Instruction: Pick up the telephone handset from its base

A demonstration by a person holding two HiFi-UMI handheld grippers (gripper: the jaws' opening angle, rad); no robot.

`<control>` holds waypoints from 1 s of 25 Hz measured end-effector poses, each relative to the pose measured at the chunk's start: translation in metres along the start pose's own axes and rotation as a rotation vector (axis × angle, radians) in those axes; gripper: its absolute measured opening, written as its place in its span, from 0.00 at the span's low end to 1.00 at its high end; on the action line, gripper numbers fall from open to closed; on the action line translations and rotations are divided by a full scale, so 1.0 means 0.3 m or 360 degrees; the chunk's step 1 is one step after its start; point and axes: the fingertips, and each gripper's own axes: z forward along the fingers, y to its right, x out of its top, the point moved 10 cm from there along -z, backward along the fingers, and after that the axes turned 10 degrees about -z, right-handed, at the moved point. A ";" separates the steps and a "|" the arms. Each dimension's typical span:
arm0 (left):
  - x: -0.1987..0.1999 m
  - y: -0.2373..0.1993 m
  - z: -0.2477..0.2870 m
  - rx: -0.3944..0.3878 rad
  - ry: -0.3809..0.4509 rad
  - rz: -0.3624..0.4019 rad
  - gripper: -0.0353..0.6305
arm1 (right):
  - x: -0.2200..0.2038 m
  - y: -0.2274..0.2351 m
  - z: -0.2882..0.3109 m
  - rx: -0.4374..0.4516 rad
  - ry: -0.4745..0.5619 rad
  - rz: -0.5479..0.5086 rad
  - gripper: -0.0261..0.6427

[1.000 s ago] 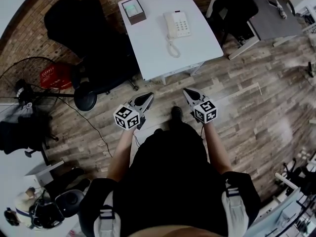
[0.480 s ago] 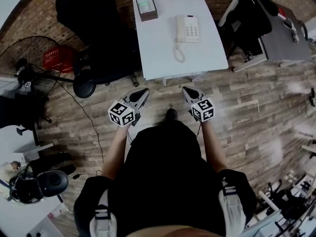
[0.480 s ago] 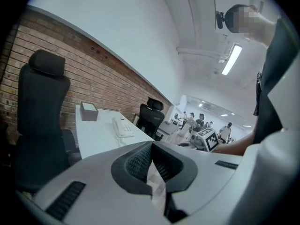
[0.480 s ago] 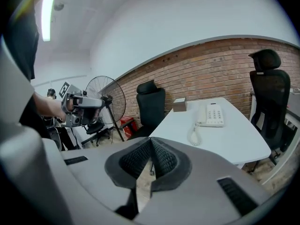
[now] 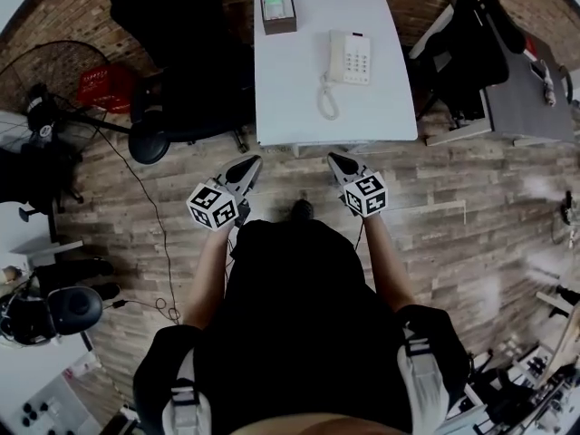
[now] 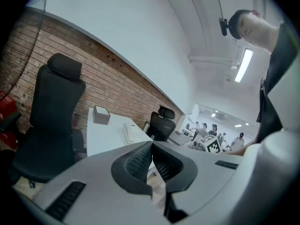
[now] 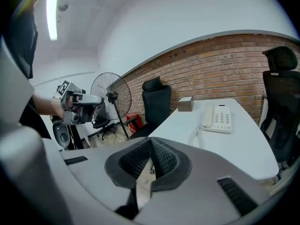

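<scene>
A white telephone [image 5: 352, 59] lies on the white table [image 5: 290, 107], its handset [image 5: 337, 57] resting on the left side of the base and a coiled cord [image 5: 324, 98] trailing toward the table's near edge. Both grippers hang over the floor just short of that edge. My left gripper [image 5: 250, 162] is shut and empty; its view shows the telephone [image 6: 131, 134] far ahead beyond its closed tips [image 6: 152, 144]. My right gripper [image 5: 333, 159] is also shut and empty, and from its view the handset [image 7: 208, 117] lies ahead to the right.
A small brown box [image 5: 278, 10] stands at the table's far left corner. Black office chairs [image 5: 177, 53] flank the table on the left and right [image 5: 458, 53]. A standing fan [image 5: 50, 89] and a red crate [image 5: 101, 87] are to the left on the wooden floor.
The table and telephone have shifted toward the middle of the head view as the person steps closer. Both grippers have moved forward toward the table's near edge, still shut.
</scene>
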 end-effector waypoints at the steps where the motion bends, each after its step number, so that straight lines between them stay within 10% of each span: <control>1: 0.000 -0.001 -0.001 0.0004 0.0024 -0.0024 0.08 | 0.000 0.006 0.005 0.0004 -0.0002 -0.0003 0.03; 25: 0.217 -0.272 0.183 -0.0143 0.0010 -0.0102 0.08 | 0.131 0.125 0.150 -0.0197 -0.0049 0.0072 0.04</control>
